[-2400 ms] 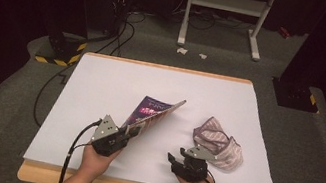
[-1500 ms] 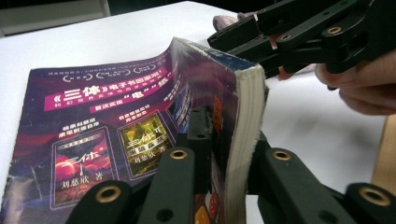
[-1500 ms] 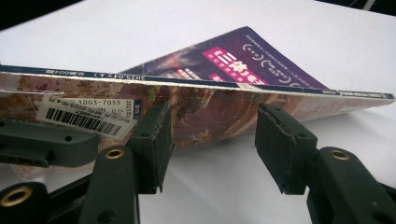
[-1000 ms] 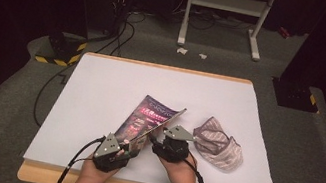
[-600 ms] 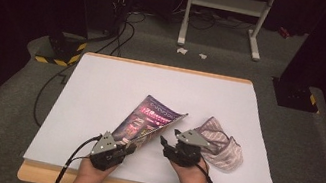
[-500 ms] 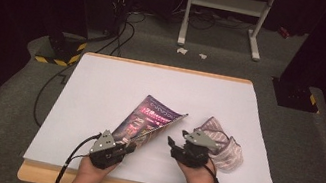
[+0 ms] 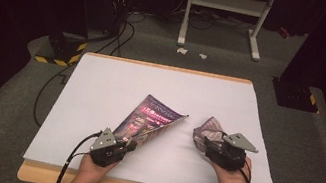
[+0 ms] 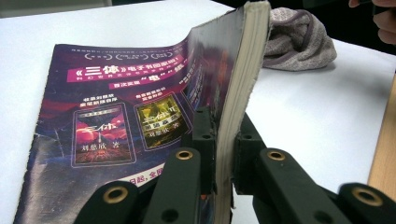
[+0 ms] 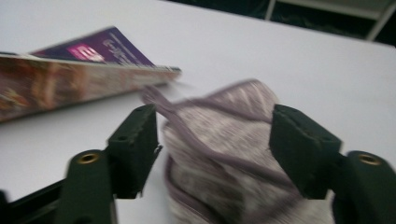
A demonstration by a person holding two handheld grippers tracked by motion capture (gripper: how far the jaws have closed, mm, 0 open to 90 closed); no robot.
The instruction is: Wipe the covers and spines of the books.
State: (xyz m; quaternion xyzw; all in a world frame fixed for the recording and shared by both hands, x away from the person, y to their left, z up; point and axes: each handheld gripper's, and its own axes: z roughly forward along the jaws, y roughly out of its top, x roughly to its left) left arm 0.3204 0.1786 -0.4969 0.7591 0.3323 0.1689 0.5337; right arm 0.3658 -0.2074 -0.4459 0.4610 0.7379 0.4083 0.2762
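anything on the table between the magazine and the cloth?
Nothing: bare white table separates the magazine from the cloth, seen in the high view.

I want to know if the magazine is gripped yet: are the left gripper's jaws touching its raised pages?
Touching. In the left gripper view, the left gripper has both black jaws pressed flat against the lifted stack of the magazine, no gap on either side.

Your high view looks forward and down from above your side of the table (image 7: pixel 100 90), far enough to take in its whole top and the floor beyond. Your left gripper view sits low and very close, looking along its jaws at the book (image 8: pixel 140 112). Your right gripper view, equally low and close, faces the cloth (image 9: pixel 219 154). All three views share the book and cloth.
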